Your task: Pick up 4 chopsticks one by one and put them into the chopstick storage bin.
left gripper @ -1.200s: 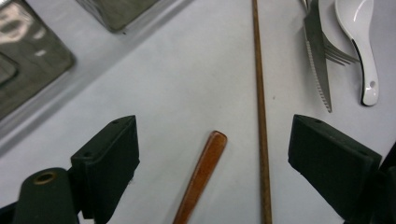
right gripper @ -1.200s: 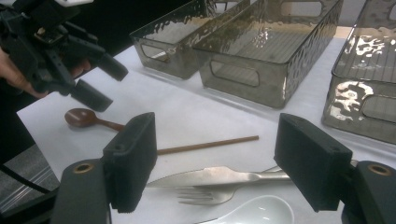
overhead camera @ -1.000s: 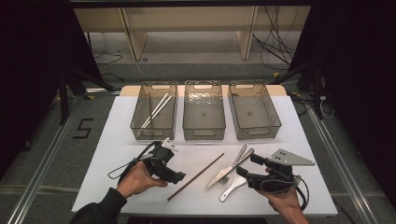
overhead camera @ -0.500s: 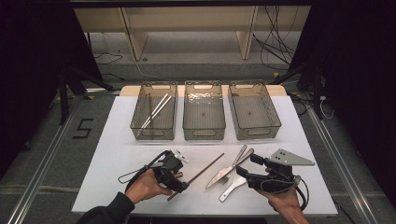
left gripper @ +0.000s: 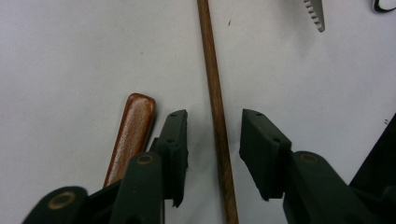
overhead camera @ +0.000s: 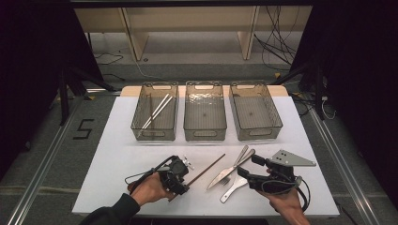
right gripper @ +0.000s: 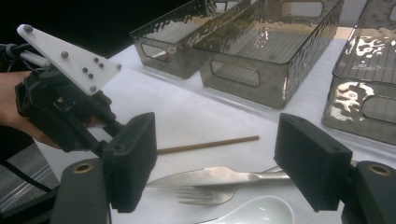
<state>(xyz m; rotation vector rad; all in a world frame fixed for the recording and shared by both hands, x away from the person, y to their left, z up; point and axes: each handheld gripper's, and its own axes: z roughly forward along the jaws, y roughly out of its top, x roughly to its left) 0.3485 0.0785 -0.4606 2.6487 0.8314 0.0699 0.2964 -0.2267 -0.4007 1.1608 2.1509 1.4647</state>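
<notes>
White tabletop [overhead camera: 117, 159], three smoky bins [overhead camera: 205, 112], dark room

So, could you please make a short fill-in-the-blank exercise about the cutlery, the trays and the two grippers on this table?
1. The left gripper has just been closing; the wooden ____ lies between its jaws, which do not yet touch it.
2. Behind the cutlery stand ____ clear trays in a row.
3. The metal chopsticks lie in the ____ tray.
4. Near the right gripper, the knife lies beside a fork and a white ____.

Missing words: chopstick; three; left; spoon
</notes>
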